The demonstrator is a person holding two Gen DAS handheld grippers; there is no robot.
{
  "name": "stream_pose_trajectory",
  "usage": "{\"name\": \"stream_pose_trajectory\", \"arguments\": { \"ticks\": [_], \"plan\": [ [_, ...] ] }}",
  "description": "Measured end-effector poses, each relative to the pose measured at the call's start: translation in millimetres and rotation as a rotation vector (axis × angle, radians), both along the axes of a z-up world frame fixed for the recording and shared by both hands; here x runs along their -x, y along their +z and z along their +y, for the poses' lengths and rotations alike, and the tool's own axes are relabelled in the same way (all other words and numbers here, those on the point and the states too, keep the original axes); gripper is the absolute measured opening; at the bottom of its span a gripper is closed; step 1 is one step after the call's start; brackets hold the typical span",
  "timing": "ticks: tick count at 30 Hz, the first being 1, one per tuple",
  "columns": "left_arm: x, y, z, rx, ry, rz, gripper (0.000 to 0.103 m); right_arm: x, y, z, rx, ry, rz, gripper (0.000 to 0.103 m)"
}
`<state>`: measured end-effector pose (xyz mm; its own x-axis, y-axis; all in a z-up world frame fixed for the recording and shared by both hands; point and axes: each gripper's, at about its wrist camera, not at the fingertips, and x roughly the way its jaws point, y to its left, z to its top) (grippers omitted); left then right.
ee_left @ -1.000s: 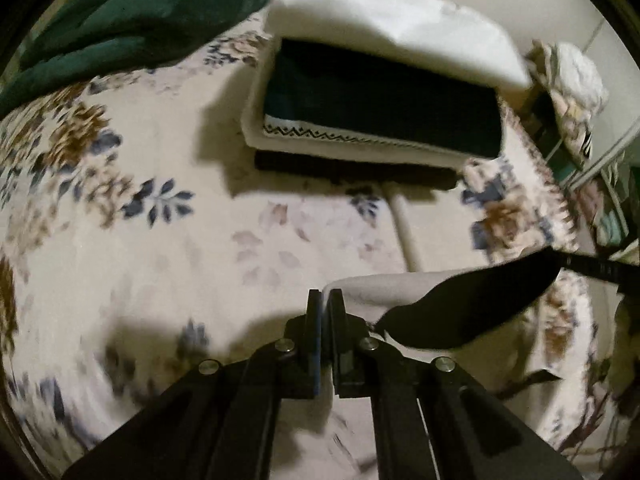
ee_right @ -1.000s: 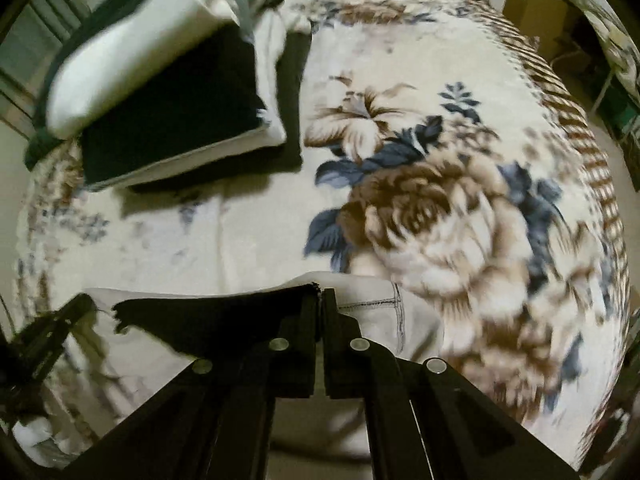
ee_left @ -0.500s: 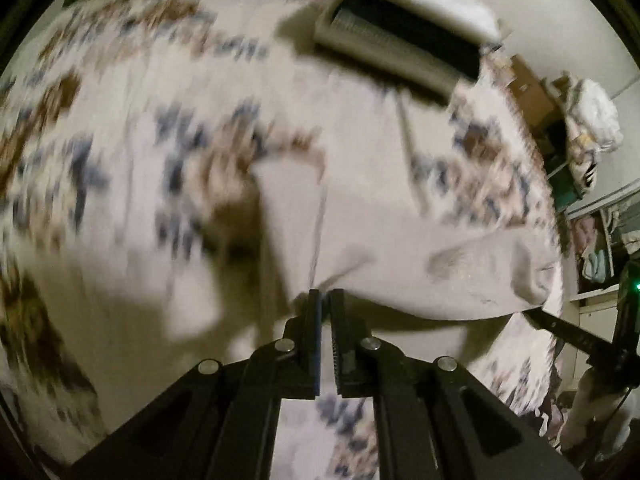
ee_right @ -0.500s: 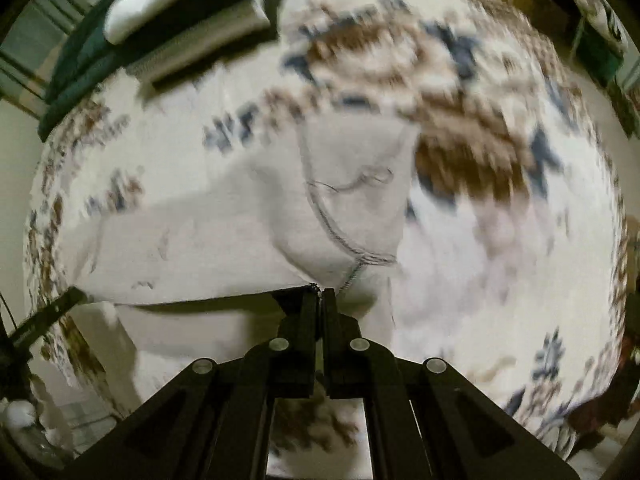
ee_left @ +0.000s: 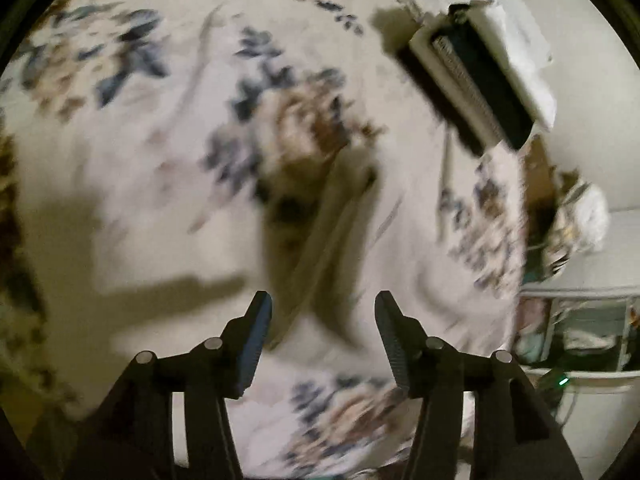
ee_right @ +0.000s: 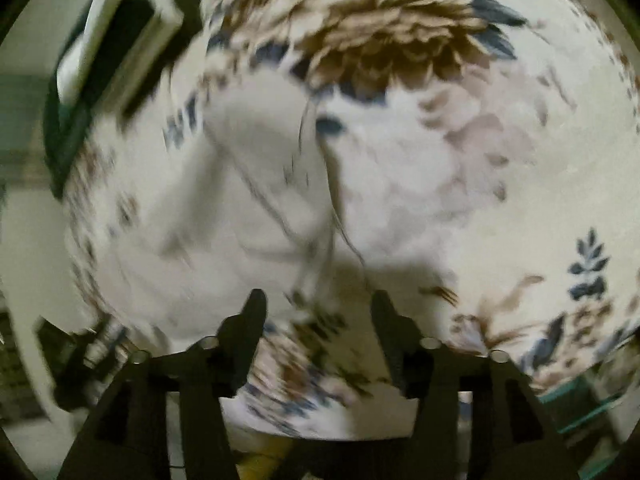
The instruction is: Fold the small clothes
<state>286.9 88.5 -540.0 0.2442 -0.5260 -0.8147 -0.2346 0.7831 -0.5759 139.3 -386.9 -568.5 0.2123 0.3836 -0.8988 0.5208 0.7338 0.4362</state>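
A small off-white garment [ee_right: 256, 184] with dark stitched seams lies on the floral bedspread [ee_right: 500, 184]. In the left wrist view it [ee_left: 400, 240] is blurred and spreads ahead of the fingers. My left gripper [ee_left: 323, 312] is open and empty above the garment's near edge. My right gripper [ee_right: 316, 308] is open and empty just short of the garment's seam. Both views are motion-blurred.
A stack of folded clothes, white and dark green [ee_left: 484, 76], lies at the far side of the bed; it also shows in the right wrist view [ee_right: 112, 48]. Shelves with laundry [ee_left: 576, 328] stand beyond the bed's right edge.
Both grippers were shut on the garment's edge and have opened, letting it drop flat on the bedspread. Both have swung back from it.
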Motion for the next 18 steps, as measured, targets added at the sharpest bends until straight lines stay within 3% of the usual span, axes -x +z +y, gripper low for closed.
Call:
{"name": "stream_pose_trajectory", "arguments": {
  "ticks": [3, 5, 6, 7, 8, 9, 15, 18],
  "plan": [
    [-23, -12, -19, 0.006, -0.015, -0.002, 0.051, -9, -11, -12, -0.076, -0.097, -0.044, 0.060],
    [-29, -21, -29, -0.017, -0.022, -0.003, 0.044, -17, -20, -16, -0.111, -0.137, -0.047, 0.060],
    [-27, -21, -32, -0.022, -0.018, -0.008, 0.011, -20, -24, -17, -0.125, -0.154, -0.043, 0.059],
    [-24, -19, -37, -0.018, -0.021, -0.011, 0.003, -21, -27, -18, -0.145, -0.178, -0.046, 0.045],
    [-21, -15, -37, -0.019, -0.017, -0.020, 0.003, -26, -29, -20, -0.159, -0.195, -0.052, 0.011],
    [-14, -10, -35, -0.020, -0.009, -0.033, 0.003, -25, -28, -20, -0.160, -0.205, -0.051, 0.003],
    [19, 8, -8, 0.034, 0.056, -0.021, 0.004, -13, 3, -33, -0.129, -0.242, -0.093, 0.003],
    [23, -6, -8, -0.043, 0.041, 0.019, 0.005, -6, -7, -39, -0.095, -0.235, 0.000, 0.003]
  ]
}}
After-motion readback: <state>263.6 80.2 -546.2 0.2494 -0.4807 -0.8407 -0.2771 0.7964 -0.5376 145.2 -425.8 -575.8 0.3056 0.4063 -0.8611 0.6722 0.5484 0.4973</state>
